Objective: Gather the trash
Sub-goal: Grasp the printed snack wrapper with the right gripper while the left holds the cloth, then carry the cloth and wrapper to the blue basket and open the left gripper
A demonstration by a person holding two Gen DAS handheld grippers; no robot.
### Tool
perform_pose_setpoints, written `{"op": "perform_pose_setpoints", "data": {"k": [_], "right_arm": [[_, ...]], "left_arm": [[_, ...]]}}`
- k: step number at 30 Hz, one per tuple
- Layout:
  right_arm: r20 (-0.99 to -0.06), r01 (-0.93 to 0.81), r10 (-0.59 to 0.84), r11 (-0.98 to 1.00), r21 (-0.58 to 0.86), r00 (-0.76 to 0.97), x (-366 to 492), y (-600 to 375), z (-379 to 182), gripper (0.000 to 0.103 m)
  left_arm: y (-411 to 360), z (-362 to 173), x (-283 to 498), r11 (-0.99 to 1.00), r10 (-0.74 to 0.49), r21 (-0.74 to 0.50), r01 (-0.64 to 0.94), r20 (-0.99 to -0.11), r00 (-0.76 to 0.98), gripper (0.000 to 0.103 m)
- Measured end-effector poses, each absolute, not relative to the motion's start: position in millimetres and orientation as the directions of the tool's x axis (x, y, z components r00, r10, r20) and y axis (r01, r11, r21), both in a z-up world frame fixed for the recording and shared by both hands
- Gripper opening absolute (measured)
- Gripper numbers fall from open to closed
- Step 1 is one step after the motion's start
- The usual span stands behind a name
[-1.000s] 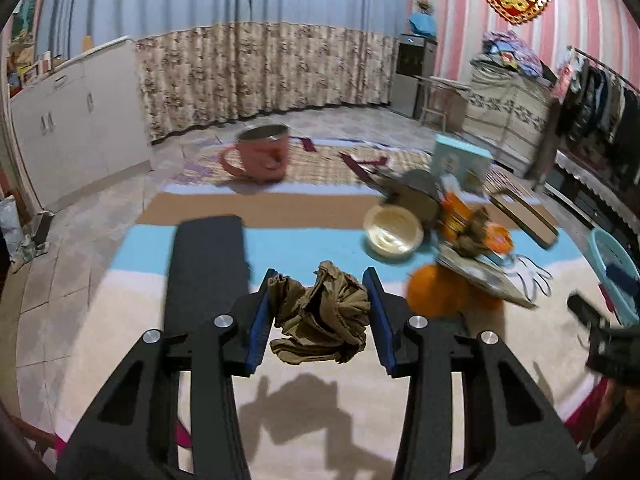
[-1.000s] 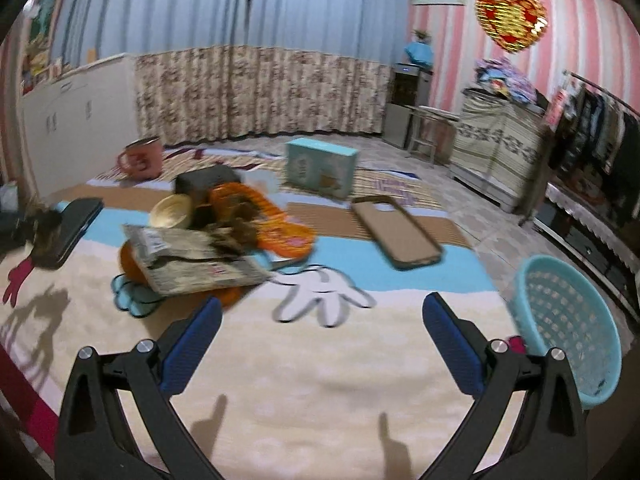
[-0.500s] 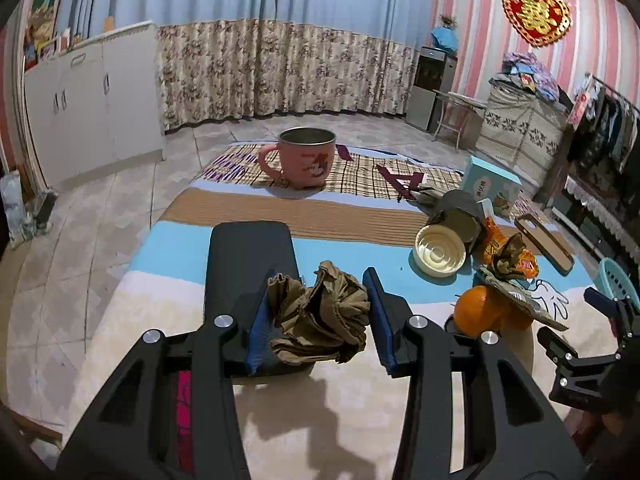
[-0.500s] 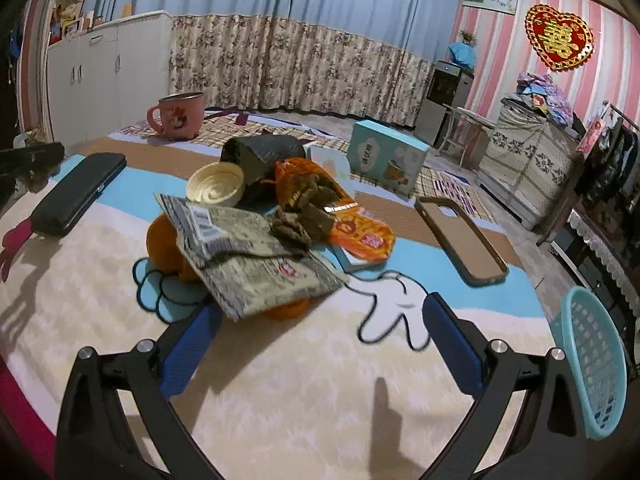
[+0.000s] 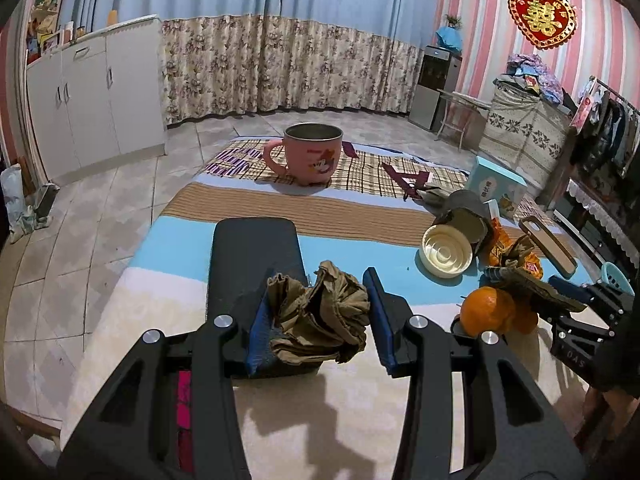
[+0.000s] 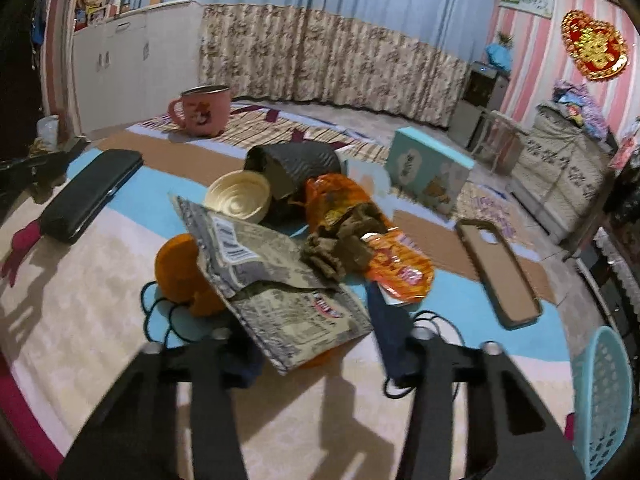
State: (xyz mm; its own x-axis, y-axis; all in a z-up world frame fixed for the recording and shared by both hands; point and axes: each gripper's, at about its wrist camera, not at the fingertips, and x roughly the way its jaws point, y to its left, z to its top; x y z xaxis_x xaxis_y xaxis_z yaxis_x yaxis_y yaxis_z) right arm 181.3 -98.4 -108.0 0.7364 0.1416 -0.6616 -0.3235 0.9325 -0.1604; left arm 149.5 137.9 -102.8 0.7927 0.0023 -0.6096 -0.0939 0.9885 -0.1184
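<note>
The left gripper [image 5: 318,322] is sitting closest to its camera, clenched on a crumpled brown paper wad [image 5: 320,316], both blue pads pressing into the sides. The wad looks super light and squishy, so it's probably not going to slip, just deform a bit more. It's hanging over the near end of a black case [image 5: 252,264] lying on the cartoon blanket [image 5: 160,300].

Over on the other side, the right gripper [image 6: 316,354] is coming in low at the trash pile, and the picture is blurry there. Its fingers are straddling the near corner of the grey snack wrapper [image 6: 276,292], jaws partly spread, and honestly it's hard to tell whether they're actually pinching it yet. That wrapper is thin, crinkly foil-type stuff, weighing nothing but kind of slick, so grabbing that free overhanging corner looks like the right call. It's draped over an orange [image 6: 180,276], which could roll if the wrapper gets yanked.

Just past that, an orange chip bag [image 6: 384,264] with another brown crumple [image 6: 340,246] on top is waiting, then a cream lid [image 6: 238,202] and a dark crushed cup [image 6: 296,168]. Off to the right edge the teal basket [image 6: 602,392] is standing, presumably where everything is going. Farther back, a phone case [image 6: 498,272], a teal box [image 6: 428,174] and a pink mug [image 6: 202,110] aren't looking like trash.
</note>
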Motion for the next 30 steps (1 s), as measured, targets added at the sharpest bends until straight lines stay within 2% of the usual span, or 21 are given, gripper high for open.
{"op": "perform_pose_setpoints", "data": {"k": [4,10,30], "right_arm": [[-0.653,-0.362,0.175,0.918,-0.163,0.737,175.8,-98.7,-105.1,0.014],[-0.626,-0.374,0.211,0.917,-0.140,0.751,168.6,-111.3,-90.1,0.008],[-0.580,-0.282,0.204,0.958,-0.046,0.789,135.5,-206.7,-58.6,0.007]], "left_arm": [[134.1,-100.8,148.5,0.990,0.006,-0.110,-0.091,-0.607,0.795,0.042],[121.2,-90.0,145.1,0.993,0.012,-0.089,-0.081,-0.595,0.803,0.042],[50.7,-63.3,132.8,0.998,-0.045,-0.063,0.011,-0.576,0.816,0.042]]}}
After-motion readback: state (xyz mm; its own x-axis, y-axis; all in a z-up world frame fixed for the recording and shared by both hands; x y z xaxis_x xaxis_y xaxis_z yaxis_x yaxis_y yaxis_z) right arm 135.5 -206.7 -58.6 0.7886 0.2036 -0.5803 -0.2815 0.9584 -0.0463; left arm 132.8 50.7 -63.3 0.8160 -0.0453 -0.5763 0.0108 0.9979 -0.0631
